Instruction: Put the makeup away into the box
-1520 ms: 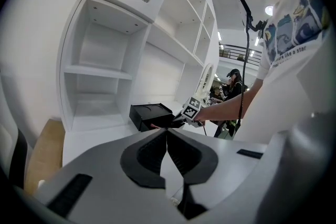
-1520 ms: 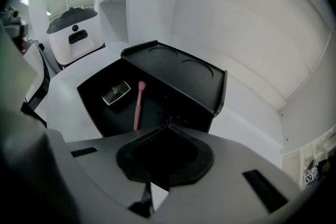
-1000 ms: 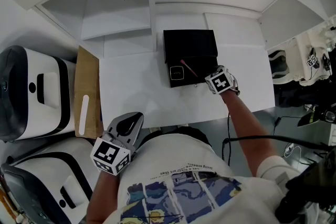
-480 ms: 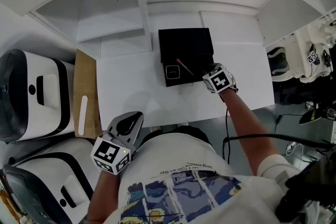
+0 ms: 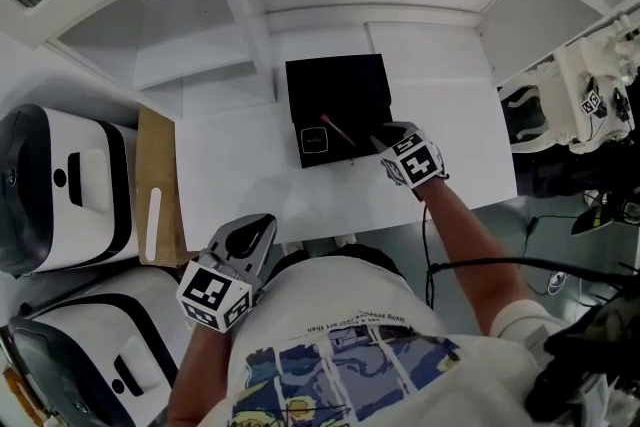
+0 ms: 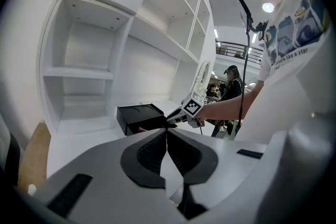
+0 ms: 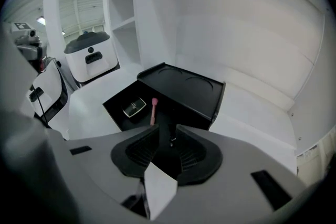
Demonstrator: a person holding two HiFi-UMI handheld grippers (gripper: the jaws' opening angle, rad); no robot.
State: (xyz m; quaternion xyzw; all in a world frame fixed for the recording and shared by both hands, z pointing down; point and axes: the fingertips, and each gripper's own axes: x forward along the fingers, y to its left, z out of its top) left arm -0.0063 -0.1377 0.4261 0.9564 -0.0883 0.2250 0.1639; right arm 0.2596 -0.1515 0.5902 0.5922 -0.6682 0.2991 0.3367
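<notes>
A black box (image 5: 337,83) stands on the white table (image 5: 240,180) with its drawer (image 5: 345,153) pulled out. In the drawer lie a small black compact (image 5: 313,142) and a thin pink-tipped brush (image 5: 335,129). My right gripper (image 5: 383,137) hovers over the drawer's right front corner. Its jaws have just been opening and stand apart, with the brush's (image 7: 154,107) dark handle still running up between them, unclamped. The right gripper view shows the compact (image 7: 135,106) and the box (image 7: 184,86). My left gripper (image 5: 262,223) stays shut and empty at the table's near edge.
A wooden board (image 5: 160,185) carrying a white strip lies left of the table. White-and-black machines (image 5: 60,185) stand further left. White shelving (image 5: 200,55) rises behind the box. In the left gripper view another person (image 6: 231,86) stands far off.
My right gripper has lifted and drawn back slightly from the drawer, and its jaws have parted around the brush handle. The left gripper looks the same.
</notes>
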